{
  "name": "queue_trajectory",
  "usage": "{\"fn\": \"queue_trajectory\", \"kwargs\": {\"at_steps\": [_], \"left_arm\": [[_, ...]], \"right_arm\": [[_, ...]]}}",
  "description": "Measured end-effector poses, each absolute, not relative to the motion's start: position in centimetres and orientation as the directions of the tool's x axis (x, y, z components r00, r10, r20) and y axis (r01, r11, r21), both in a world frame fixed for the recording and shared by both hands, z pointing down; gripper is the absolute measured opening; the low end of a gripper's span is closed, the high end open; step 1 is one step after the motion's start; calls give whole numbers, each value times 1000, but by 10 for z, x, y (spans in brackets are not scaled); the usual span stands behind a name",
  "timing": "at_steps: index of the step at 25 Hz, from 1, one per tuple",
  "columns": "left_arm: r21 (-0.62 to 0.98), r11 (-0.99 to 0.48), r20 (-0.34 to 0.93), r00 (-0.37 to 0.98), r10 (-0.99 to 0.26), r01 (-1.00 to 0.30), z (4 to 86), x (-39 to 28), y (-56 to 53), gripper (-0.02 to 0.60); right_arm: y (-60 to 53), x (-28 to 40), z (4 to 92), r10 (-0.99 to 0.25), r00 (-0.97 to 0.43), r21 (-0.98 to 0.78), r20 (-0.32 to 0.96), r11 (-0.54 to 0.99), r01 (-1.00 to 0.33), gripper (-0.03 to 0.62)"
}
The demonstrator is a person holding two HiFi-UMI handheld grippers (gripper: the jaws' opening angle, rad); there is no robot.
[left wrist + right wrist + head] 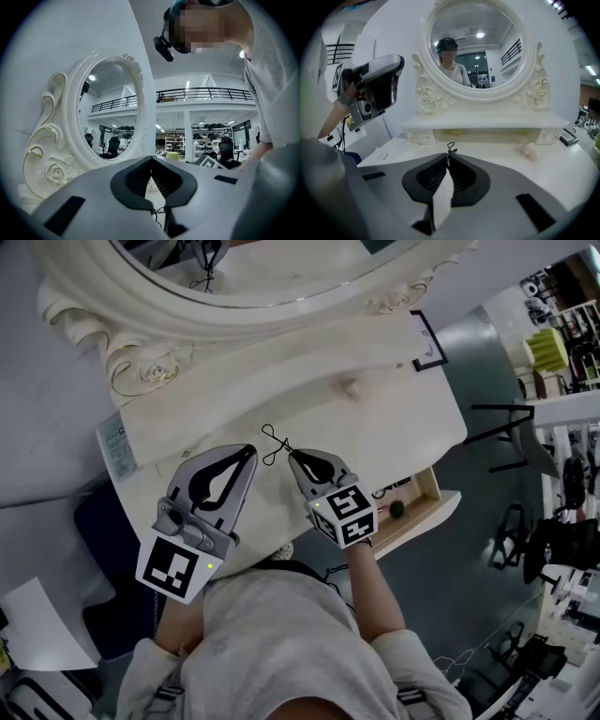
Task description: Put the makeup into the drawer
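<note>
A big white dressing table (394, 418) fills the middle of the head view. A round mirror (476, 47) with a curly white frame stands along its back edge.

A wooden drawer (431, 486) is pulled out from the front edge, near the right corner. A little dark round thing (397, 509) lies inside it.

The left gripper (251, 451) is over the front of the table top, toward the left. Its jaws are pressed together at the tips, and nothing shows between the tips.

The right gripper (292, 457) is just beside it, over the middle of the front edge. Its jaws are squeezed together too, and they pinch a thin black wire makeup tool (273, 444). The tool's loops stick out past the tips, into the small space between the two grippers. It is up off the table and not in the drawer.

A small pink thing (350, 387) lies on the table top near the back edge, toward the right.
</note>
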State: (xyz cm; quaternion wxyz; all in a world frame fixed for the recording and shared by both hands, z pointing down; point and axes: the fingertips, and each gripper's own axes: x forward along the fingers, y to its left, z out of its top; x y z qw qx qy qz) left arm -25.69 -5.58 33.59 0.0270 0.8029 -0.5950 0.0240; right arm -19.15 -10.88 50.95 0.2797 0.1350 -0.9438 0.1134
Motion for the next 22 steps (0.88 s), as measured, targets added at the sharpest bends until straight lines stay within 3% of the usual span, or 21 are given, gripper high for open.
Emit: {"fn": "queue_trajectory", "kwargs": {"at_steps": [22], "left_arm": [[6, -412, 33, 412, -911, -911, 319, -205, -58, 14]], "right_arm": [[-113, -116, 423, -450, -845, -224, 289, 827, -516, 34]]}}
